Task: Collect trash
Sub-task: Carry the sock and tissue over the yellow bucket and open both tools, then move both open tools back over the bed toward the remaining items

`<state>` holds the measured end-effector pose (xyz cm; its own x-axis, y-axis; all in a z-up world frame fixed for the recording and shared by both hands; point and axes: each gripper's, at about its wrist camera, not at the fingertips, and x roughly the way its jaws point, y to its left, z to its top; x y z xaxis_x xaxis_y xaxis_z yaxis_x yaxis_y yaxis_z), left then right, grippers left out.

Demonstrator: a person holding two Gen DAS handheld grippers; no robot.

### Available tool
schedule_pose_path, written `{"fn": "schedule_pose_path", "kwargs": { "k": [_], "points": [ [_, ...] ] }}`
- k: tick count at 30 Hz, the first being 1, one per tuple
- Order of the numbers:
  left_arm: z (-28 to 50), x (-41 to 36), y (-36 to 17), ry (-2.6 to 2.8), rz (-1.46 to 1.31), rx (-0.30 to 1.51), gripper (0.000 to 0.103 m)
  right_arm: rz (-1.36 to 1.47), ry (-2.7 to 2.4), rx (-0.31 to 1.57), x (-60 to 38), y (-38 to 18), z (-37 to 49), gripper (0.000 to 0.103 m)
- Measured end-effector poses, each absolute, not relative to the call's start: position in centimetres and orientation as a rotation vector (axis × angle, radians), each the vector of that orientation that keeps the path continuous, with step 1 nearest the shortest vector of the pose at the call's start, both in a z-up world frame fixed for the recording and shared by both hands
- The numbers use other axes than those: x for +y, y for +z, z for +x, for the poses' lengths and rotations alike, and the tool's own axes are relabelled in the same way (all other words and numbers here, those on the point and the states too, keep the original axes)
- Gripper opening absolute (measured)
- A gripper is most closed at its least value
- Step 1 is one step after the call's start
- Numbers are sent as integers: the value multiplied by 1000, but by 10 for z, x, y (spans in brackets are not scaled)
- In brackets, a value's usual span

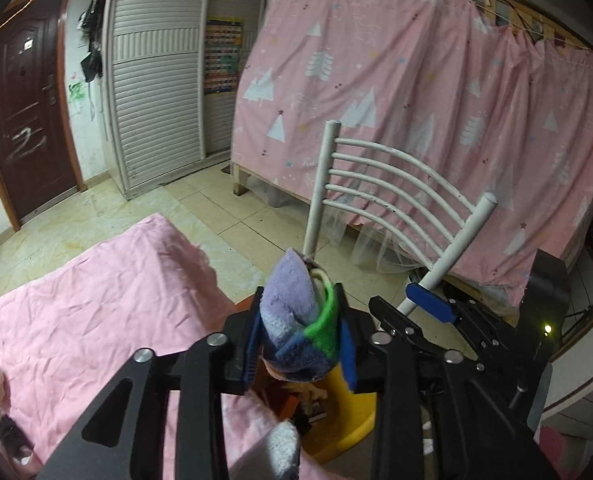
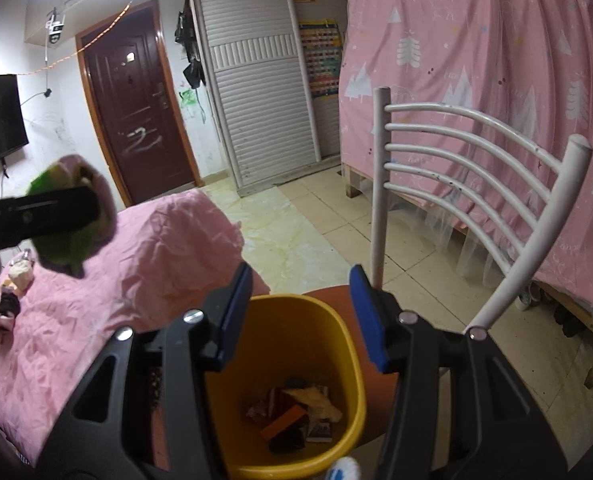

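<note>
My left gripper is shut on a rolled sock, purple, green and dark blue, held in the air above the yellow bin. The sock also shows at the far left of the right wrist view, clamped in the left gripper's black finger. My right gripper is open and empty, its blue pads spread directly over the yellow bin. The bin holds several wrappers and a small orange box. The right gripper also shows in the left wrist view.
The bin stands on the brown seat of a white metal chair. A pink-covered table lies to the left with small items at its left edge. A pink curtained bed stands behind the chair.
</note>
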<state>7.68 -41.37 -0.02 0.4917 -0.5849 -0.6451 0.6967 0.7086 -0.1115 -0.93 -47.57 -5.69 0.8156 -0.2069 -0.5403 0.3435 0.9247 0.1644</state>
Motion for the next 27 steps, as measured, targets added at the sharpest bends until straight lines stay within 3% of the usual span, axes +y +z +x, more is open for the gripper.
{"fn": "schedule_pose_path", "kwargs": {
  "k": [4,18,27],
  "points": [
    [75,-422,-3,-780,181,714,45,261,-307,543,-479,-57,-15,48],
    [60,-389,21,-753,152,652,54,226,-274,539,-452,-43,-13,49],
    [51,-346,39,-704,131,602,58,181,-211,533,-413,-28,-3,55]
  ]
}}
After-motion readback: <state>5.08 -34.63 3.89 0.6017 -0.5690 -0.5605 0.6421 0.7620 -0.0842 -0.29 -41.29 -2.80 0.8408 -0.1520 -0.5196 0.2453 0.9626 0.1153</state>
